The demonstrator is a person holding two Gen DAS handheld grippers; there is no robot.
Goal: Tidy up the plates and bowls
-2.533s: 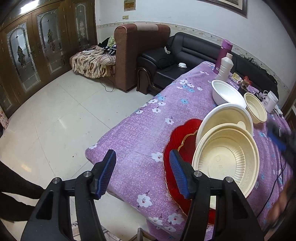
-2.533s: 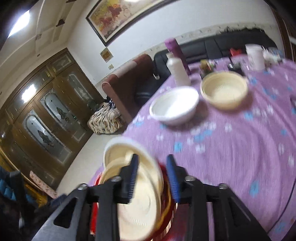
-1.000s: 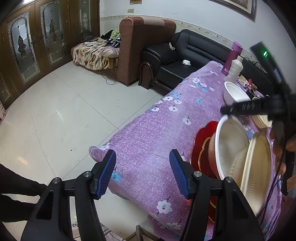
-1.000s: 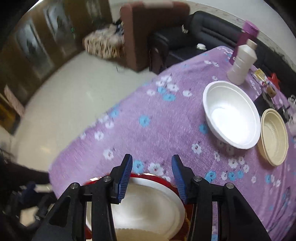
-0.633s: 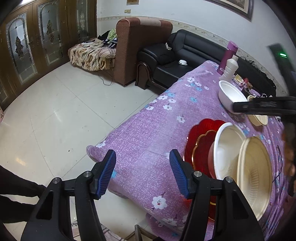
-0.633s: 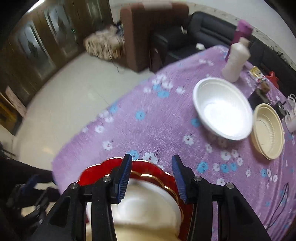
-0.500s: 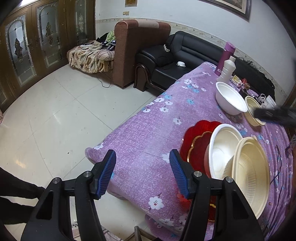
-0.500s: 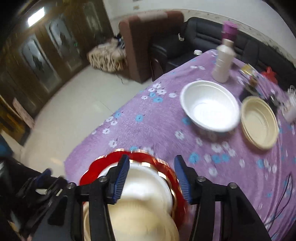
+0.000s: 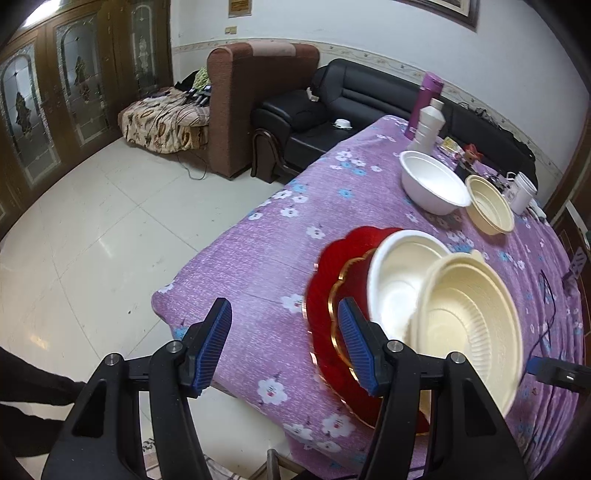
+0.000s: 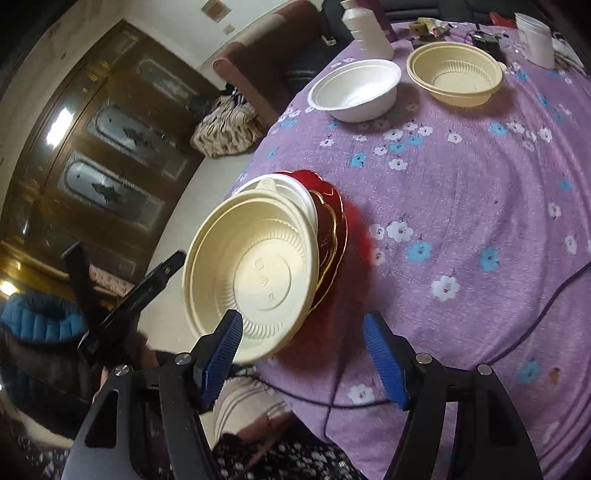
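Observation:
A cream ribbed bowl (image 9: 469, 325) (image 10: 255, 273) sits nested in a white bowl (image 9: 399, 280) (image 10: 295, 192). Both lean tilted on stacked red, gold-rimmed plates (image 9: 325, 280) (image 10: 336, 221) near the table's front corner. My right gripper (image 10: 304, 356) hangs just in front of this stack with its jaws opening. The cream bowl's lower rim lies by the left pad, and no pad presses on it. My left gripper (image 9: 286, 343) stands open beside the plates with only tablecloth between its fingers. A second white bowl (image 9: 432, 184) (image 10: 356, 94) and a second cream bowl (image 9: 489, 210) (image 10: 456, 74) stand farther back.
The table wears a purple flowered cloth (image 9: 280, 254) (image 10: 480, 206). At its far end stand a white bottle (image 9: 428, 125) (image 10: 365, 26), a purple flask (image 9: 424, 99), a white cup (image 9: 522, 192) (image 10: 535, 37) and small clutter. A dark cable (image 10: 535, 325) crosses the near cloth. Sofas and tiled floor lie beyond the table's left edge.
My right gripper let go of the bowls, widened and drew back toward the table's near edge. The nested bowls sank from nearly upright to a lean on the red plates. The left gripper shifted slightly.

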